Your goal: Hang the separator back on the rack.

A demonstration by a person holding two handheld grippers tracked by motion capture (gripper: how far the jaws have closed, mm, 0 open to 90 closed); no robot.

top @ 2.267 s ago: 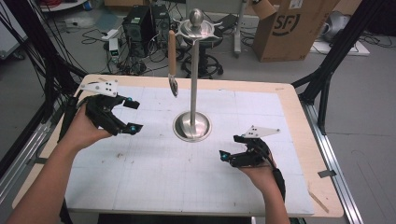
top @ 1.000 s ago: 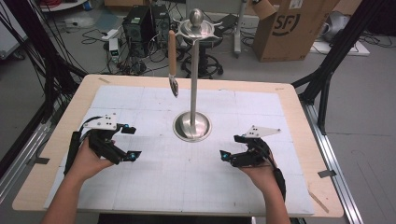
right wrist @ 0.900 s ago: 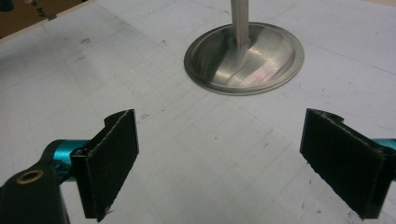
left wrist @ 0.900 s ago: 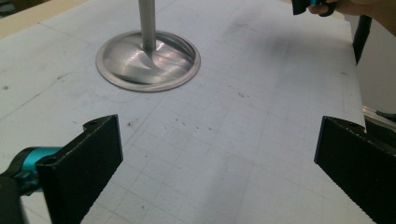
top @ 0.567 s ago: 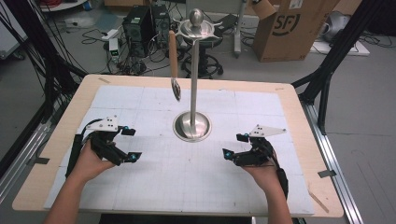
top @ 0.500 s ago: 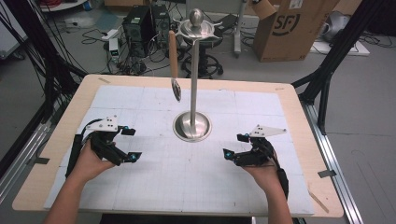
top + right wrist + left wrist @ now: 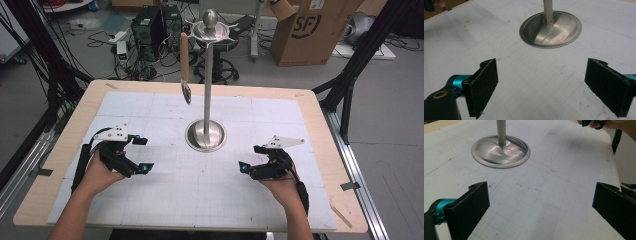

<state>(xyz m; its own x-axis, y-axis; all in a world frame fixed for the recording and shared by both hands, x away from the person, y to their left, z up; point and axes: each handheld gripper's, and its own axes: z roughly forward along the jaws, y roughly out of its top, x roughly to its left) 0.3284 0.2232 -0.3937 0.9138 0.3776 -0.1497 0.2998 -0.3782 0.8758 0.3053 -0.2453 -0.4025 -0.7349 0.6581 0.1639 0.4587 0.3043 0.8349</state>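
A steel stand (image 7: 206,100) with a round base (image 7: 205,135) rises from the middle of the table. A utensil with a wooden handle (image 7: 184,55) hangs from its top ring, its metal end (image 7: 186,93) dangling free. My left gripper (image 7: 141,153) rests low at the table's left, open, nothing between its jaws. My right gripper (image 7: 250,159) sits at the right, also open and empty. The stand's base (image 7: 501,151) lies ahead in the left gripper view; the base (image 7: 550,28) lies ahead in the right gripper view too.
A white gridded mat (image 7: 210,200) covers the wooden table (image 7: 320,120). Behind the table are a cardboard box (image 7: 312,30), computer cases (image 7: 150,25) and cables on the floor. Black frame legs (image 7: 350,75) stand at the right.
My left gripper has moved from the far left toward the person and settled low on the mat. The right gripper has barely shifted. Both jaws stay open.
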